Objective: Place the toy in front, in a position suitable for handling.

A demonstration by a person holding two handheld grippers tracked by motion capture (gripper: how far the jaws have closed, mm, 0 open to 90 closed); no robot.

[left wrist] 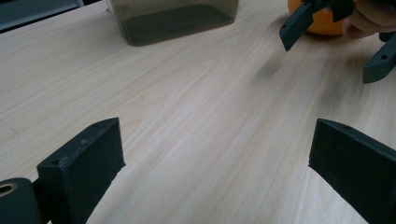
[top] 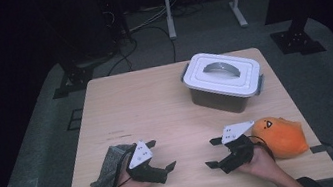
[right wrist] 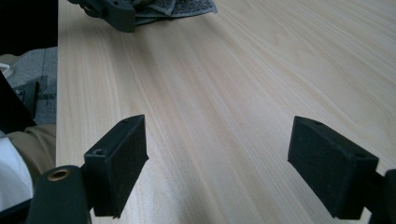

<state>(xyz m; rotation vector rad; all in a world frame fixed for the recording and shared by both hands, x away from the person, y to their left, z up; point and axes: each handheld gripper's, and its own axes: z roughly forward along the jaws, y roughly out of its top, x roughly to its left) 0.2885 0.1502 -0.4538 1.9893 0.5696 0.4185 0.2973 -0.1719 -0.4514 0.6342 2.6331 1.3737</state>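
Both grippers rest low at the near edge of the table (top: 155,100), each in one of the person's hands, jaws spread wide with nothing between them. Seen through the left gripper view and the right gripper view, only bare wood lies between the black pads.

Right gripper (top: 214,152) sits just beside the orange plush (top: 282,136), which lies at its outer side, toward the table's right edge, touching or nearly touching the hand that holds it. Its jaws point the other way, inward toward the table's middle, so I judge that the wrist must swing outward before any grasp. The plush's long axis runs roughly left to right along the near edge.

Left gripper (top: 161,155) has the grey cloth (top: 110,168) crumpled just behind and outside it, at the table's near left corner; its jaws likewise point inward, toward the other gripper.

Farther back on the right stands the bin (top: 223,80), lid on with its handle flat and the side latches apparently down, well apart from both grippers. The right hand is the nearer to it and to the plush.
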